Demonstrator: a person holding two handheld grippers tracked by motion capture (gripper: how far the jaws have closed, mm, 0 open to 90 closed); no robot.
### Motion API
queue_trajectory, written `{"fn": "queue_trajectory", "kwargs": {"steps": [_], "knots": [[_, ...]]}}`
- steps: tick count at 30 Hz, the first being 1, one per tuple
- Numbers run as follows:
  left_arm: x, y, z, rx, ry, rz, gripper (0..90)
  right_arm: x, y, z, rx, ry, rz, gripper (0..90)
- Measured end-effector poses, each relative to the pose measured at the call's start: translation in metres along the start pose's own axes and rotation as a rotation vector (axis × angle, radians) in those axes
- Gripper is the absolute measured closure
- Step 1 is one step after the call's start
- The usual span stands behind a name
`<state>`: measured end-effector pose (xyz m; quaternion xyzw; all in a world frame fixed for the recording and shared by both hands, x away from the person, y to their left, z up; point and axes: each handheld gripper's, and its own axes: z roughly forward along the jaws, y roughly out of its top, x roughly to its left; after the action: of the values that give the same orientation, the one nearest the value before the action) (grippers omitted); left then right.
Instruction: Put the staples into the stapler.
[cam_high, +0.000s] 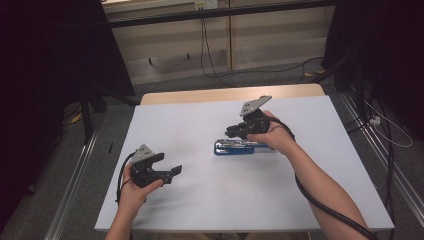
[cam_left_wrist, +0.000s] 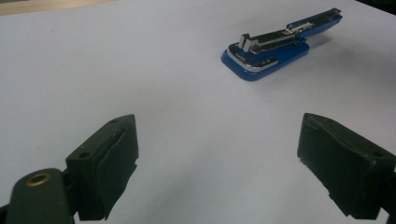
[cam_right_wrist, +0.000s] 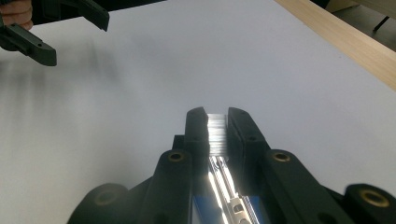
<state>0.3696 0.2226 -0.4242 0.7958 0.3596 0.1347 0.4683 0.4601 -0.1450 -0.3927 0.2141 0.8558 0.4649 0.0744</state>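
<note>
Holding a strip of staples: we had the right gripper (cam_high: 239, 131) closed narrow on a shiny strip of staples (cam_right_wrist: 216, 130), pinched between its two black fingertips (cam_right_wrist: 196, 122) above the open stapler (cam_high: 240, 147).
Step in hand: we judged it to be the loading of the stapler, with the strip carried along the line of the metal channel (cam_right_wrist: 224, 186) that lay under the jaws.
Stapler place: it lay on the white sheet (cam_high: 210, 200), a little toward the right edge from the middle and nearer to the far edge than to the near one; its blue base (cam_left_wrist: 261, 63) was flat and its upper arm was swung open.
Left gripper: we held the left gripper (cam_high: 161, 171) with its jaws wide and nothing between them, near the near left corner of the sheet, well apart from the stapler.
Table: the wooden table (cam_high: 230, 93) showed as a strip at the far edge of the sheet.
Next move: it called, in our opinion, for lowering the strip straight into the channel and keeping it parallel to it, then opening the jaws only when the strip sat inside.
Risk: we thought the strip could tilt or break if we released it too early.
Left side help: the base perhaps needed to be steadied, because the stapler could slide on the sheet.
</note>
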Motion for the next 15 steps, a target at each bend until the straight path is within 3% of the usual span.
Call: {"fn": "queue_trajectory", "kwargs": {"steps": [9,15], "knots": [[-0.0004,-0.0004,0.0001,0.003,-0.001,0.0,12.7,-0.0006,0.0035,0.0048,-0.005,0.01,0.006,79.3],[0.0006,-0.0005,-0.0004,0.004,0.003,0.001,12.7,-0.001,0.003,0.0098,0.01,0.009,-0.016,79.3]]}}
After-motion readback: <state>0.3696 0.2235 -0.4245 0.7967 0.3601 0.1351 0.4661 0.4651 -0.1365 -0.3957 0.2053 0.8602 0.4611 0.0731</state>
